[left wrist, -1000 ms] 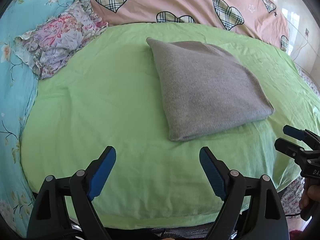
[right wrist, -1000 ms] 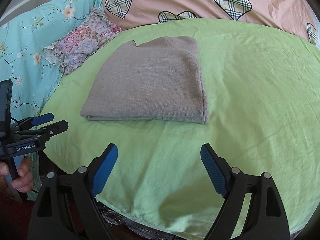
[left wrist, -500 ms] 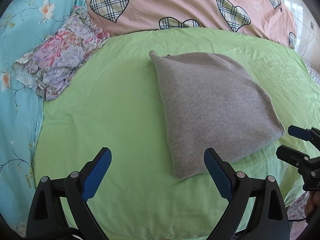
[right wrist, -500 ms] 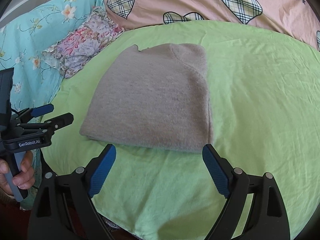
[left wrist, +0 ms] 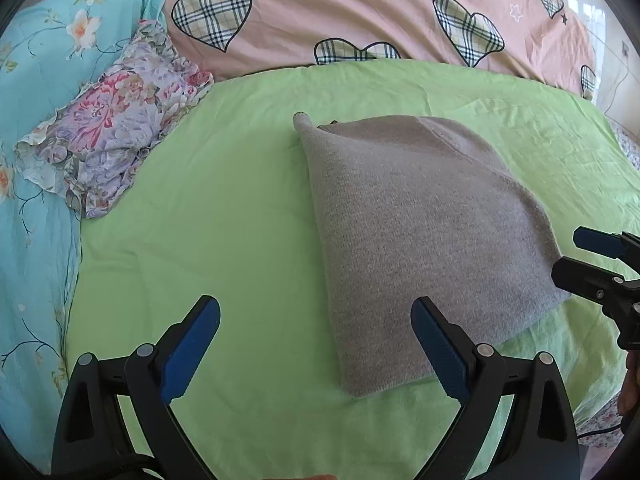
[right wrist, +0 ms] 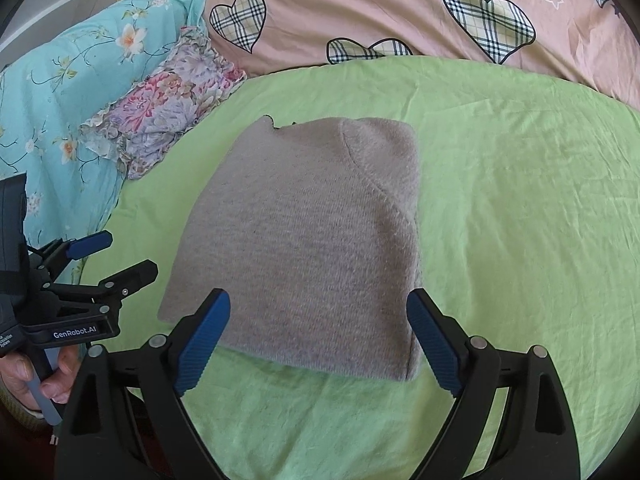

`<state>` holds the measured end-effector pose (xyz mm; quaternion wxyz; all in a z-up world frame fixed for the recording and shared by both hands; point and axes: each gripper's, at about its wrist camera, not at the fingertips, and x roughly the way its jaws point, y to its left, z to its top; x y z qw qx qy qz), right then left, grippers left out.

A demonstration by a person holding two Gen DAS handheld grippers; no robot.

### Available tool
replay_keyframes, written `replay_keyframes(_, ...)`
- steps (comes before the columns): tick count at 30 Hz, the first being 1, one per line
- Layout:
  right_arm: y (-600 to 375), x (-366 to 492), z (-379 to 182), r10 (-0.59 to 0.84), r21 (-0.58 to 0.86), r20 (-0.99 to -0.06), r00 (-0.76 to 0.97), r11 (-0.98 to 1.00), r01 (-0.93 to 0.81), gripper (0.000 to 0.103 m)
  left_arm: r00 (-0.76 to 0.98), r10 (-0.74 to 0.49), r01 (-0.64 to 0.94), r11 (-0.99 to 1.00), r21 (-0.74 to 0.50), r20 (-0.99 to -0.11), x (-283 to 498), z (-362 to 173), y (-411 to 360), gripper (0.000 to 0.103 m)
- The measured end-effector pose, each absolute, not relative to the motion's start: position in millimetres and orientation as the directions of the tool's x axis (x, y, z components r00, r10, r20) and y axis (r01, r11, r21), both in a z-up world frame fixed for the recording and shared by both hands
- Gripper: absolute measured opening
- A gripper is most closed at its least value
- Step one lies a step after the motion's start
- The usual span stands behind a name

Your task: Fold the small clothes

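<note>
Both grippers hover low over the near edge of the bed, pointing forward across it. The left gripper (left wrist: pixel 316 344) has its jaws spread wide with nothing between them; its right finger overlaps the near left corner of the sweater (left wrist: pixel 420 240) in the left wrist view, though whether it touches the knit cannot be told. The right gripper (right wrist: pixel 318 340) also has wide jaws, holding nothing, and they frame the sweater's near edge, one blue pad near each near corner. In the right wrist view the left gripper (right wrist: pixel 116 256) shows from the side, just beside the sweater's left edge, with the left hand (right wrist: pixel 36 376) wrapped around its handle.

The sweater (right wrist: pixel 308 248) lies folded into a rough rectangle on the middle of the green sheet (right wrist: pixel 520 200). Its long axis runs from the near edge away toward the pink quilt (right wrist: pixel 400 4), leaning a little to the right at the far end. A curved seam crosses its far right part, and a small corner pokes up at the far left.

The sweater is a soft, fuzzy grey knit, thick at its folded edges. The sheet is thin, lightly creased cotton. The quilt is pink with plaid hearts. A frilled flowered cloth (left wrist: pixel 116 128) lies on the sheet's left edge, against a turquoise flowered cover (left wrist: pixel 36 80).
</note>
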<state>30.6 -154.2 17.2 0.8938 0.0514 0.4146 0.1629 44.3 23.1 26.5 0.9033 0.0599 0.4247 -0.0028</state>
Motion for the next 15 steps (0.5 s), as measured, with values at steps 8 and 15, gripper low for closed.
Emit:
replay_keyframes(8, -148.2, 46.7, 6.0, 0.328, 0.223, -0.756, 0.567, 0.943, -0.247, 0.092, 0.637, 0.043, 0.055, 0.993, 0.101, -0.77, 58.0, 21.7, 16.4, 0.098)
replay_keyframes(15, -146.5, 50.1, 1.8, 0.328, 0.225, -0.761, 0.56, 0.942, -0.247, 0.093, 0.628, 0.043, 0.061, 0.993, 0.103, -0.777, 60.9, 16.7, 12.2, 0.098)
